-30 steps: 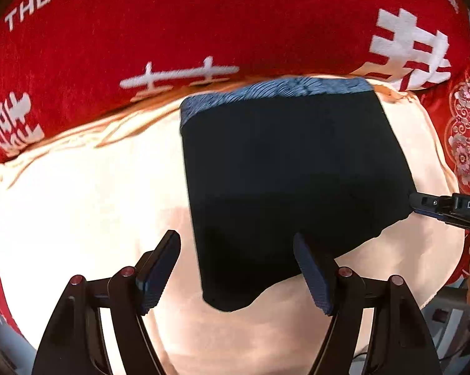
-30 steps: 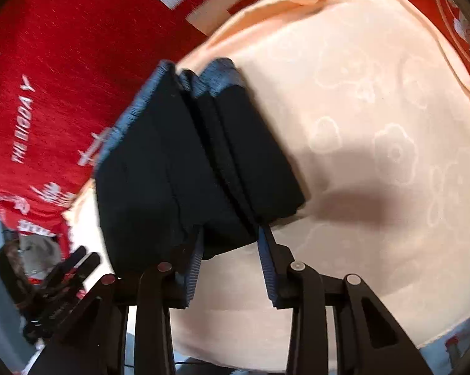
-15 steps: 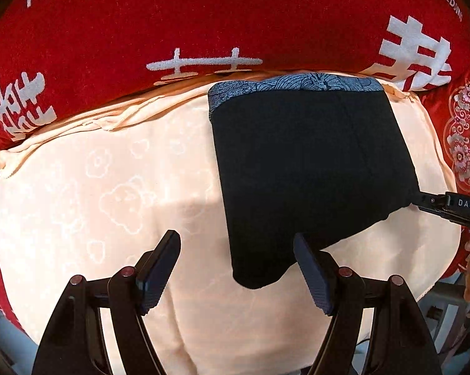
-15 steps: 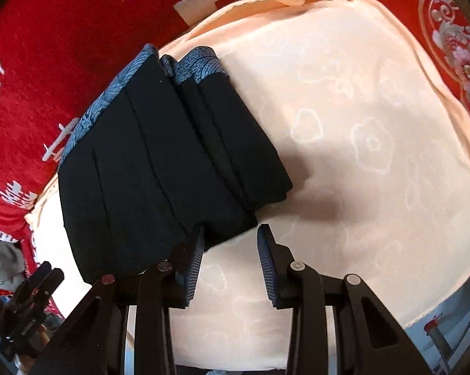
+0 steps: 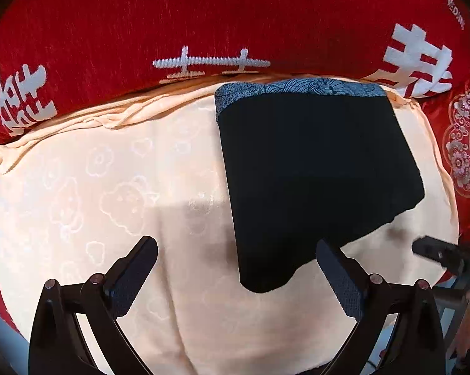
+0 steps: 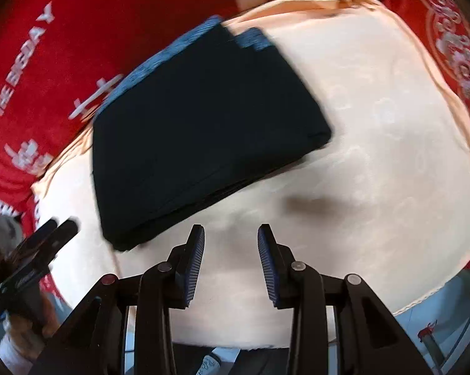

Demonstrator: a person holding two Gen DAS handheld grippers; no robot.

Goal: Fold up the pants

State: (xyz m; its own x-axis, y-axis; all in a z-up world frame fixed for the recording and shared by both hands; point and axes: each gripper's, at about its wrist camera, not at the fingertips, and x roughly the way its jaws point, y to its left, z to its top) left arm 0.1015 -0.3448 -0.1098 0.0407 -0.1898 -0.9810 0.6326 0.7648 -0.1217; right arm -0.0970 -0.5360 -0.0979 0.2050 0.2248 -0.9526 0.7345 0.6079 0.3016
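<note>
Now the folded pants [image 5: 316, 168] lie clear of both opening jaws

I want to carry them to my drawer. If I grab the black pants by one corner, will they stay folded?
Probably not. The black pants look like soft cloth in loose stacked layers, so they would likely flop open. They seem light. On the peach cloth they would probably slide if pushed.

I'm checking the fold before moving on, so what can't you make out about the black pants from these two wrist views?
- Left wrist view: the near corner of the folded black pants is hidden by one finger of the left tool.
- Right wrist view: motion blur smears the pants, so the layers at the edge can't be counted.
- Both views: the peach patterned cloth runs off the bottom edge.
</note>
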